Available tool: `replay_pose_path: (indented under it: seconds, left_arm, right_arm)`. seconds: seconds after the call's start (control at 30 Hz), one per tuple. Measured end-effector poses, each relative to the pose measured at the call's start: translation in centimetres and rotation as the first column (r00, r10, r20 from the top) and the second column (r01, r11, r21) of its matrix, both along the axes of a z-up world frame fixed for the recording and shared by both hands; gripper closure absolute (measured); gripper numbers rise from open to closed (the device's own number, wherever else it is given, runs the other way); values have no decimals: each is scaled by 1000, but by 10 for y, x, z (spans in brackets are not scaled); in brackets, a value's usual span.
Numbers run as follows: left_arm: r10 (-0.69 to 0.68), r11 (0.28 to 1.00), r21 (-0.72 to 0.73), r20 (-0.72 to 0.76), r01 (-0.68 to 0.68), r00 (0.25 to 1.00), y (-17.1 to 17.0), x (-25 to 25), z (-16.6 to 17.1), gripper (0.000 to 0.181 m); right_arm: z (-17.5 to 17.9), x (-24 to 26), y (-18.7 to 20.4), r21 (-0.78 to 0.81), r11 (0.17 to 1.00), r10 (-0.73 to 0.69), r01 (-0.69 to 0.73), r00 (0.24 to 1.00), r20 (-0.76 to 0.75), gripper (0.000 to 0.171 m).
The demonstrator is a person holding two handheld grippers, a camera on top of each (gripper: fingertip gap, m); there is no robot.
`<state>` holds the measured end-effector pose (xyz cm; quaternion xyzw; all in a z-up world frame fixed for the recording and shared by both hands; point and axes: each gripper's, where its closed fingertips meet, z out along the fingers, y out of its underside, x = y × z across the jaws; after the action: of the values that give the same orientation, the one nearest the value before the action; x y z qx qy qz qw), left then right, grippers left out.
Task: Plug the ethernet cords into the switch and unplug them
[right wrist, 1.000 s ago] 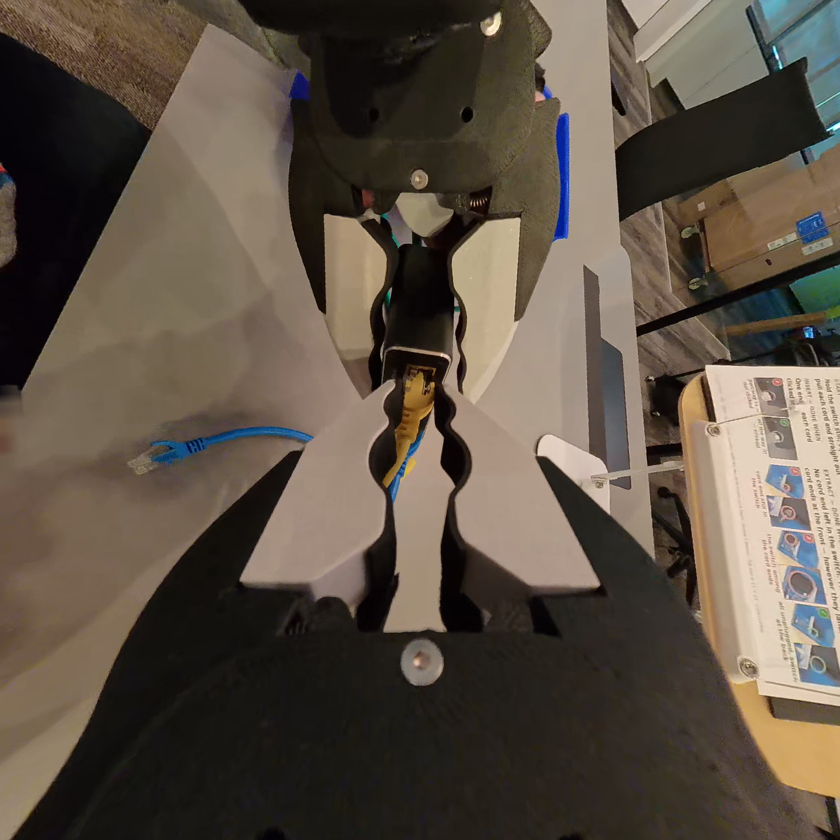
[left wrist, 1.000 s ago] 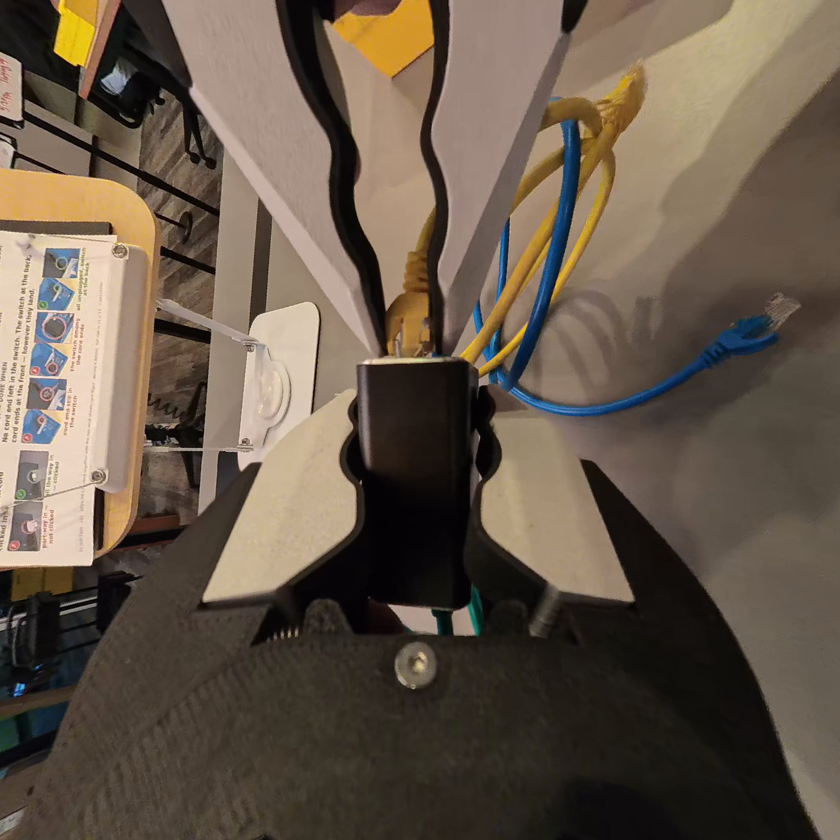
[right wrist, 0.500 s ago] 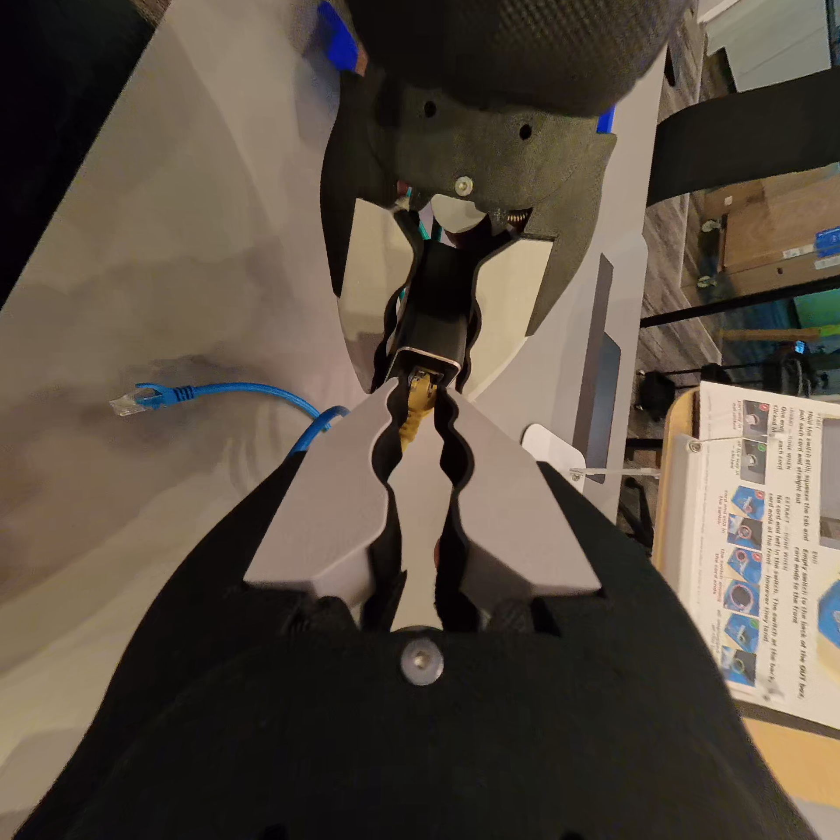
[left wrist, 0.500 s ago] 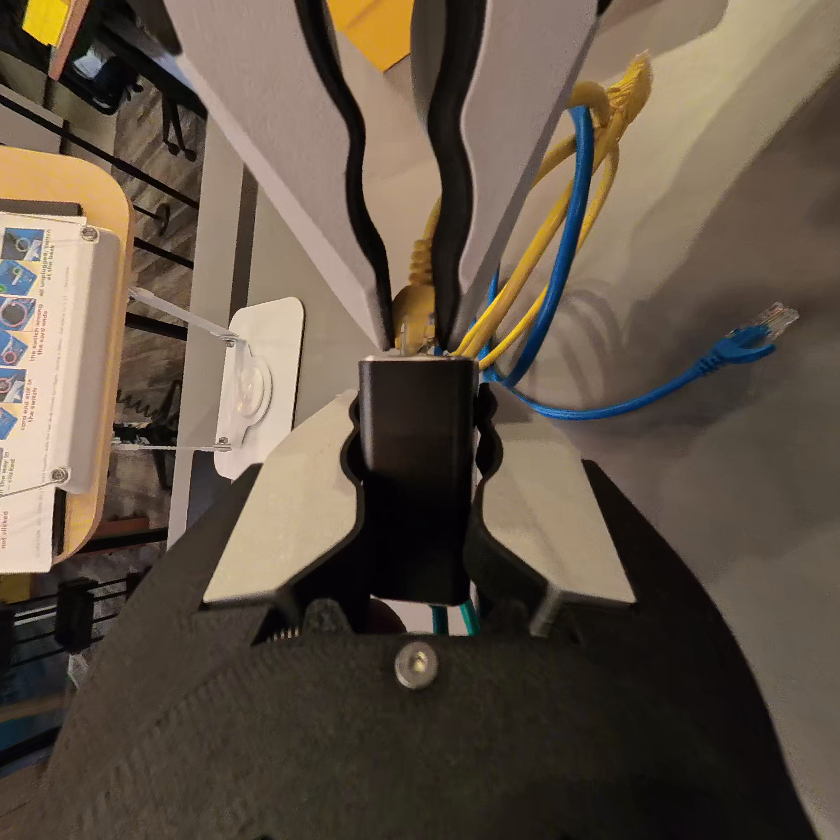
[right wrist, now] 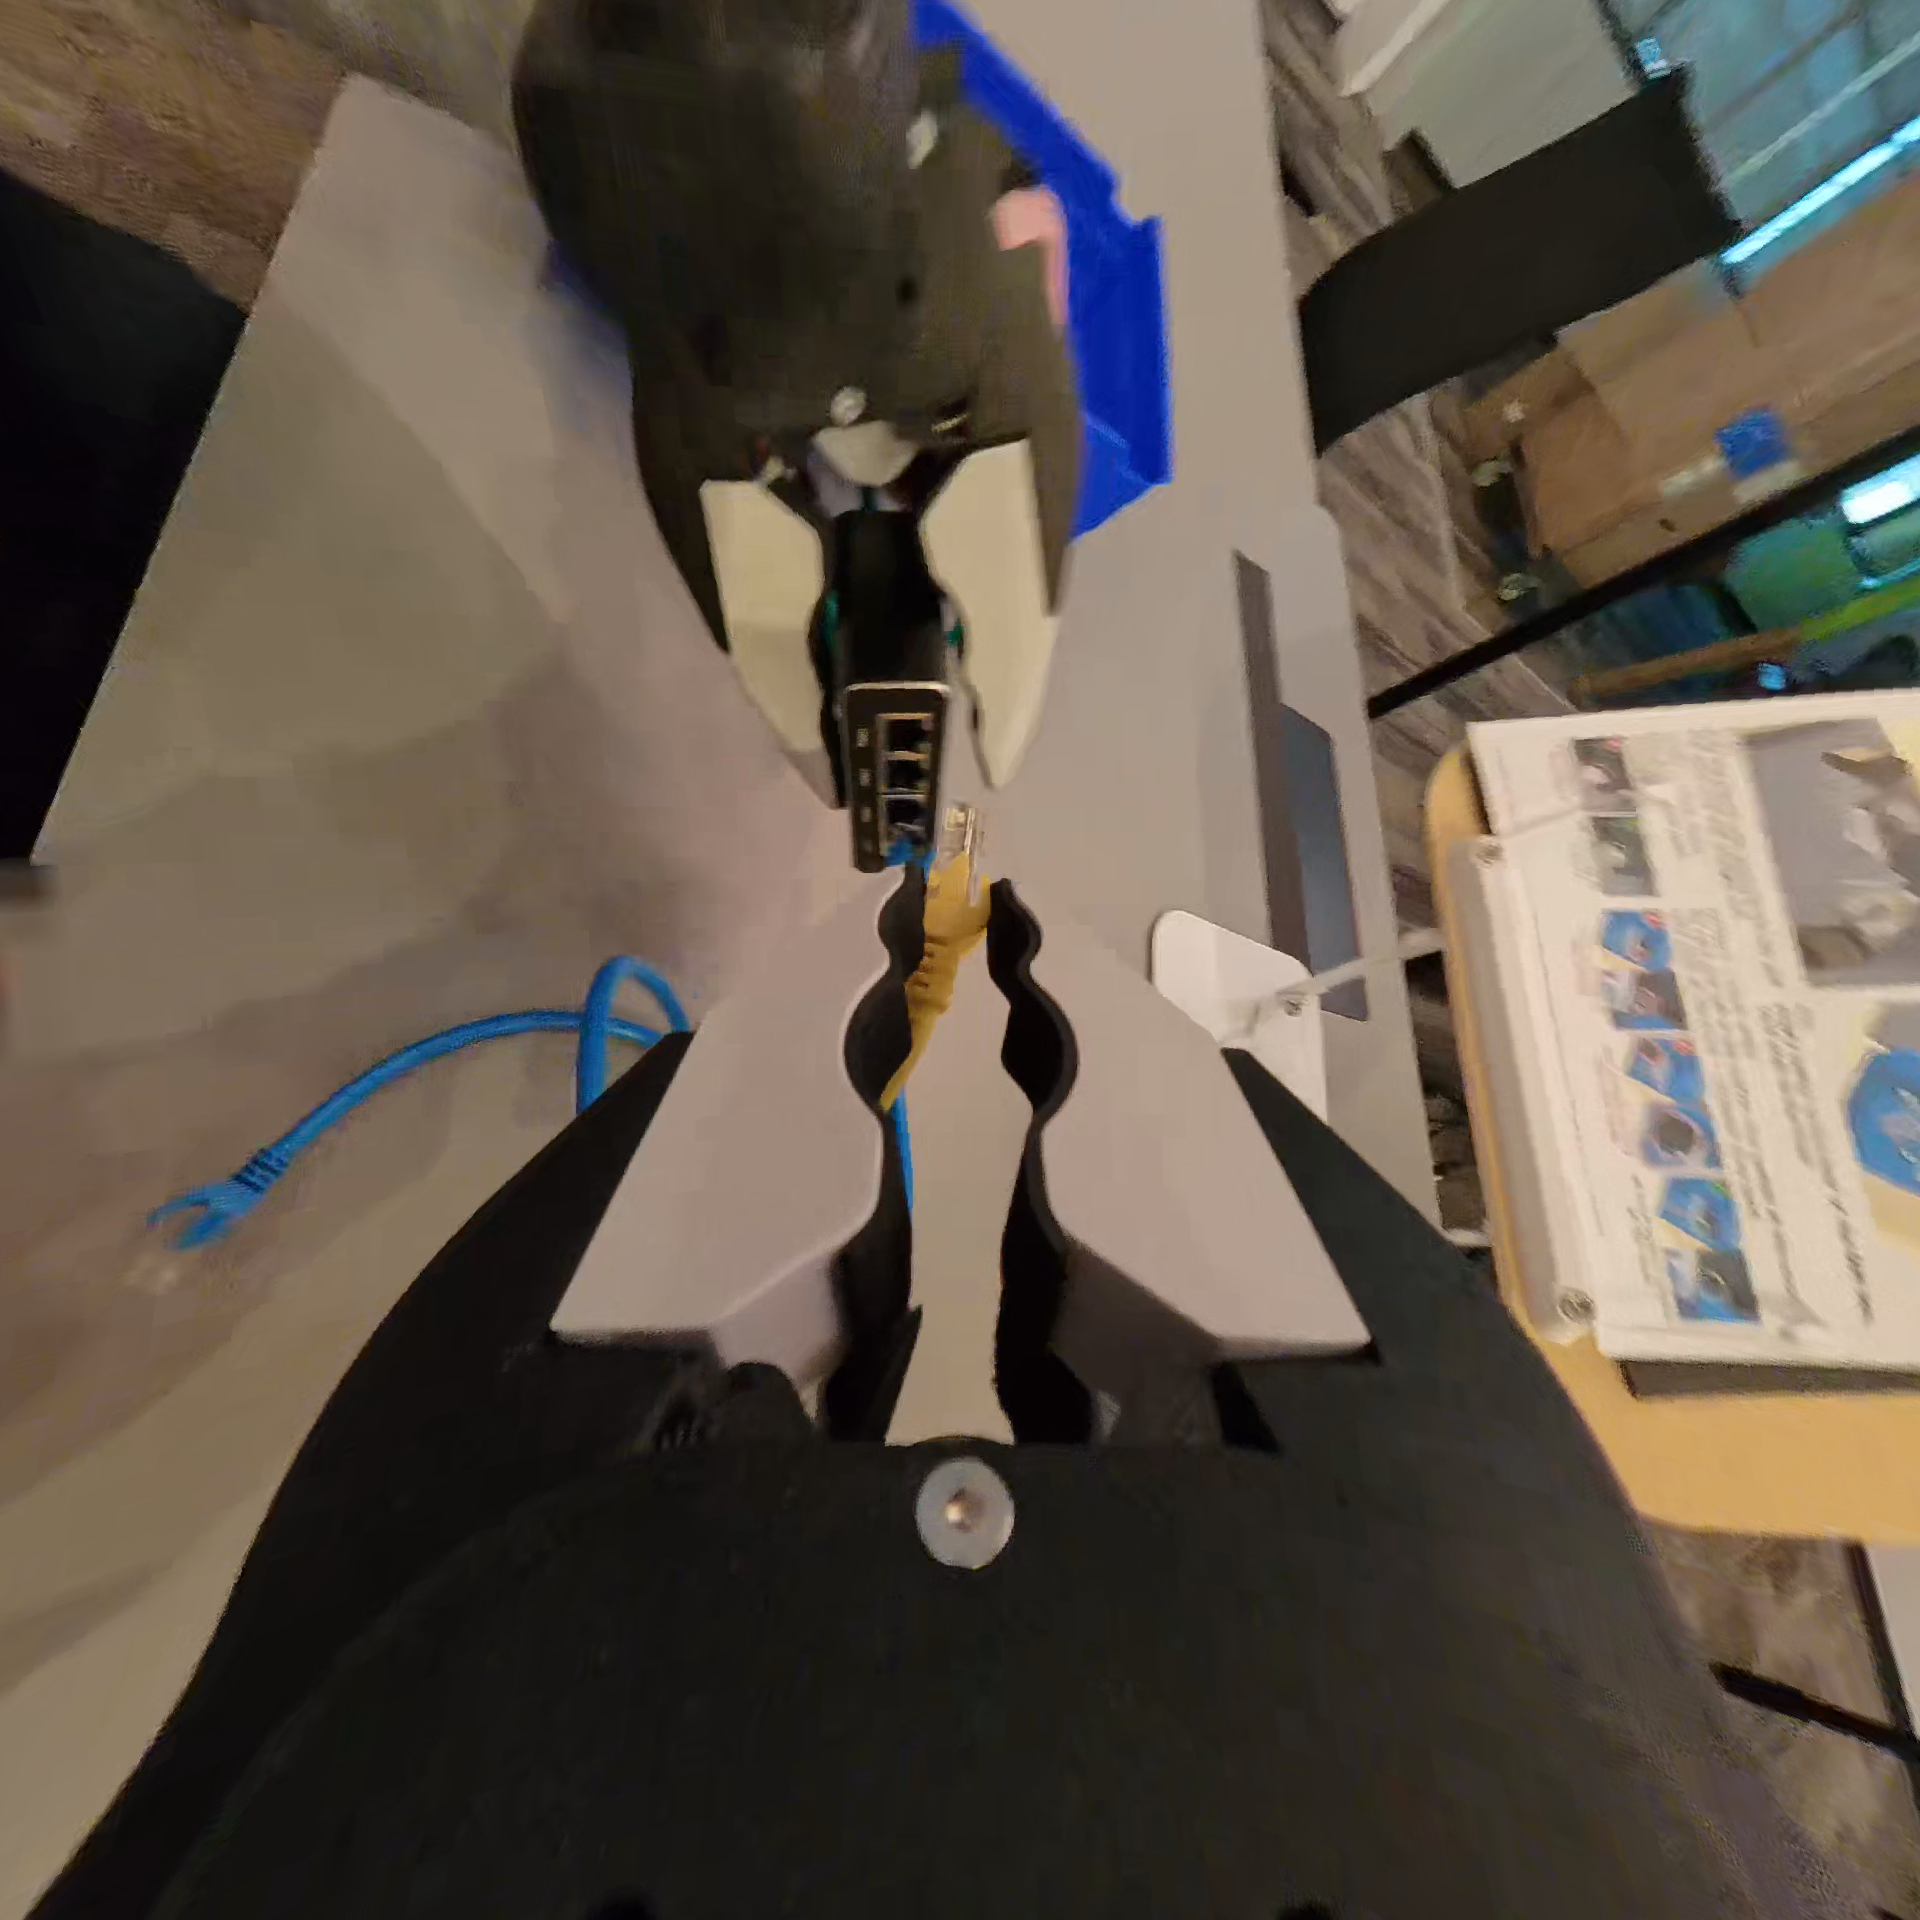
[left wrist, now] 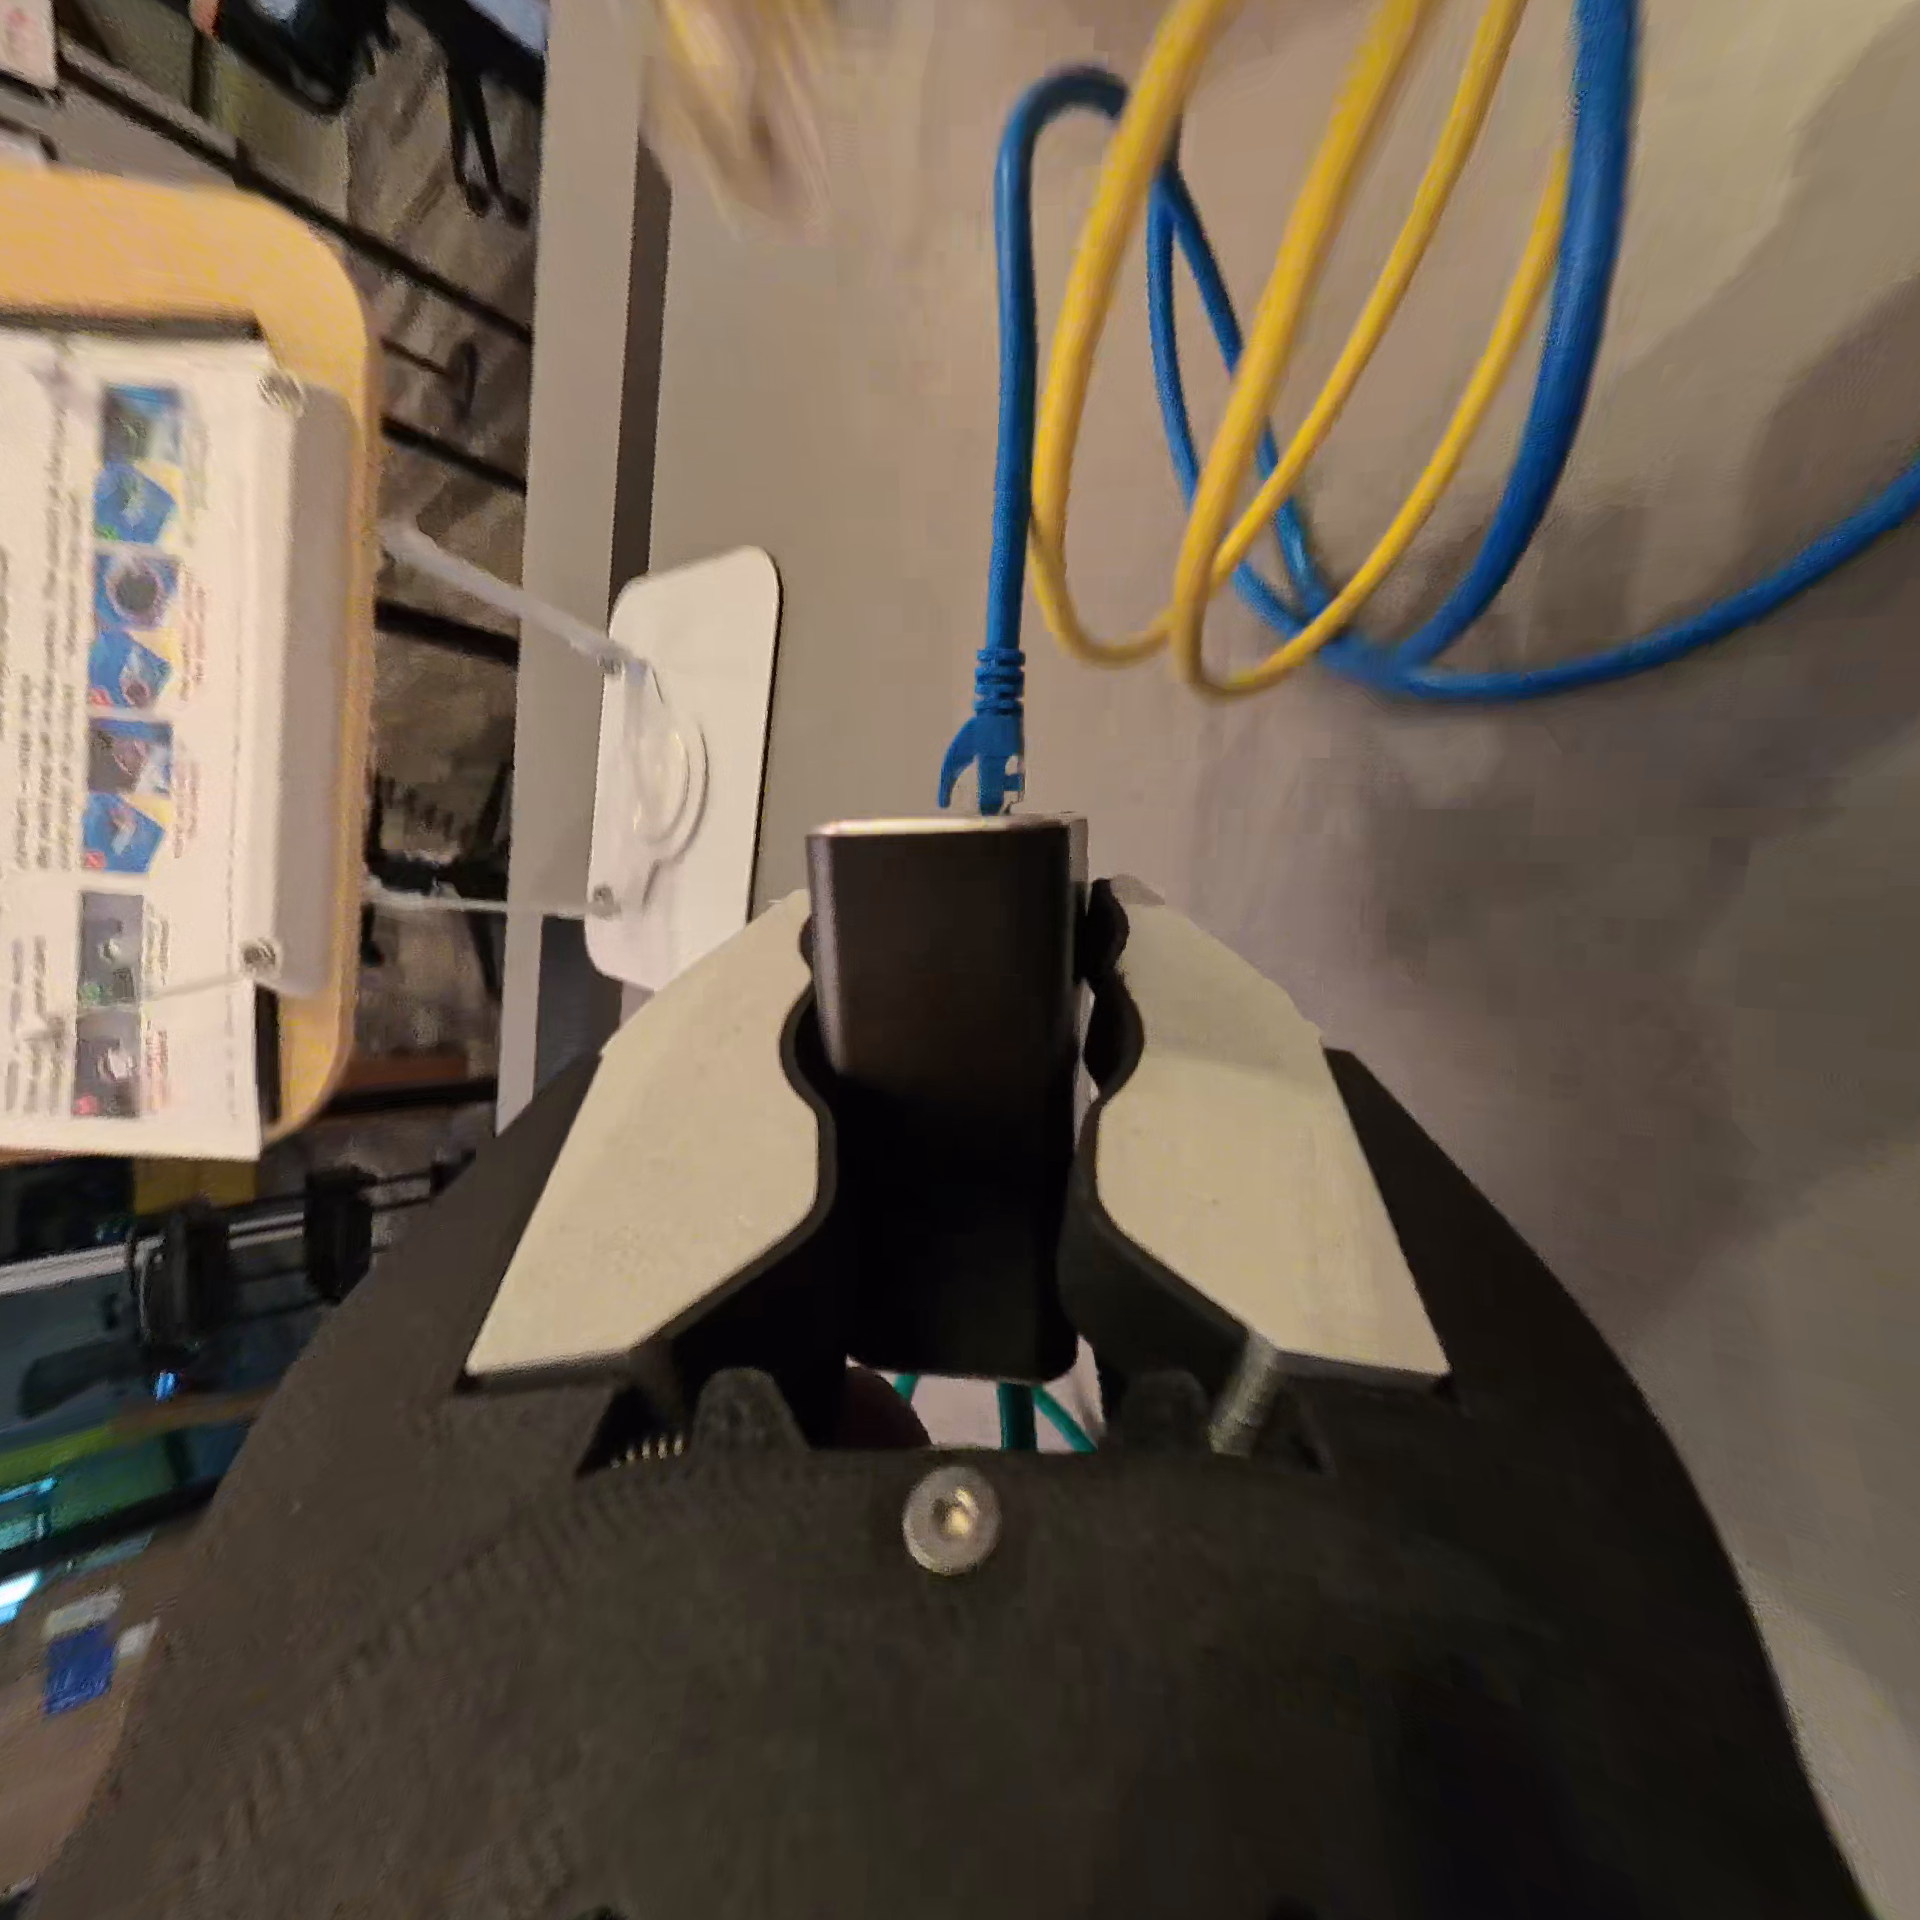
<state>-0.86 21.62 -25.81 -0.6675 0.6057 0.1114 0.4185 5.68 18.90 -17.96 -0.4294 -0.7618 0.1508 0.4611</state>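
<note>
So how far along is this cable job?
Partly done. The left gripper holds the switch. The right gripper pinches the yellow plug, which sits just outside the ports, so it looks unplugged. A blue plug is at the switch's lowest port, apparently still in and left to pull. Another blue end lies loose.

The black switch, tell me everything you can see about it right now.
The switch is a small black box with rounded edges and a pale rim on its port face. That face shows a column of ports. The left claw is clamped on its sides. A blue cord is plugged into one end port. The yellow plug, held in the right claw, is out, just beside it.
</note>
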Motion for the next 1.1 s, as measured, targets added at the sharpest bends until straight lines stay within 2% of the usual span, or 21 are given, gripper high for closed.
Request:
replay_pose_path:
  seconds: [0.1, 0.23, 0.37, 0.47, 0.63, 0.73, 0.87, 0.93, 1.03, 1.1]
  left_arm:
    - [24, 1000, -7, 34, -24, 999, 4, -4, 0, 136]
    - [114, 993, 37, 15, -114, 993, 20, -22, 2, 136]
    - [209, 976, 56, 39, -211, 977, 31, -43, 6, 136]
    - [274, 958, 55, 110, -281, 955, 38, -56, 17, 137]
    - [316, 945, 62, 74, -321, 946, 43, -69, 12, 137]
    - [372, 921, 87, 99, -381, 923, 51, -84, 19, 137]
    - [431, 886, 66, 247, -459, 868, 54, -110, 52, 136]
    - [438, 868, 116, 277, -483, 855, 54, -119, 73, 136]
    - [342, 908, 129, 320, -399, 884, 45, -103, 88, 136]
    - [278, 935, 140, 280, -326, 919, 36, -80, 84, 136]
  right_arm:
    - [32, 17, 8, 8, 997, -74, 75, 993, -90, 162]
    - [64, 42, 19, 76, 980, -173, 184, 977, -126, 163]
    - [84, 70, 31, 114, 957, -252, 267, 959, -133, 163]
    - [92, 91, 40, 157, 932, -308, 326, 943, -126, 161]
    - [115, 120, 53, 145, 899, -384, 413, 903, -195, 162]
    - [96, 131, 61, 136, 895, -408, 425, 903, -137, 161]
    - [43, 128, 57, 130, 914, -389, 384, 921, 12, 162]
    - [21, 120, 55, 110, 925, -372, 364, 926, 62, 161]
    - [7, 99, 60, 1, 931, -365, 366, 930, 28, 162]
    - [3, 85, 73, -42, 914, -405, 404, 914, -21, 162]
